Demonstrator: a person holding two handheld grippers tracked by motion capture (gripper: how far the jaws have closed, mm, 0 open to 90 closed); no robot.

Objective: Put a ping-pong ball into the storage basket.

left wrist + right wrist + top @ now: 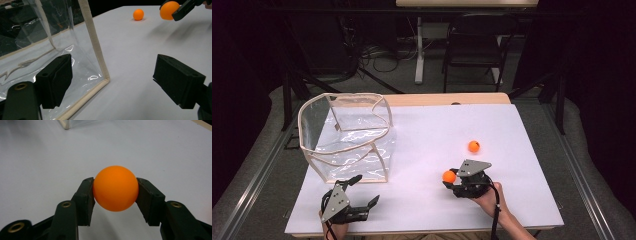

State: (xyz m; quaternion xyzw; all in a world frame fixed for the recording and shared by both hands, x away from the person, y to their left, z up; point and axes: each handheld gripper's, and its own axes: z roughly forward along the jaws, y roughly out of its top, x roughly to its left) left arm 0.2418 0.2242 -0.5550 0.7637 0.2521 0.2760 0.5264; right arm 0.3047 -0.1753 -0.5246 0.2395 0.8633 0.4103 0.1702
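Note:
An orange ball is clamped between the two black pads of my right gripper, just above the white table. In the high view that gripper sits at the front right with the held ball at its tip. A second orange ball lies loose on the table a little beyond it. My left gripper rests at the front left with its jaws wide apart and nothing between them. Its own view has its pads straddling the near corner of a clear bag with beige trim.
The clear bag stands open-topped on the left half of the white table. A strip of wooden tabletop runs along the far edge. Beyond the table stand a dark folding chair and a white desk leg among floor cables.

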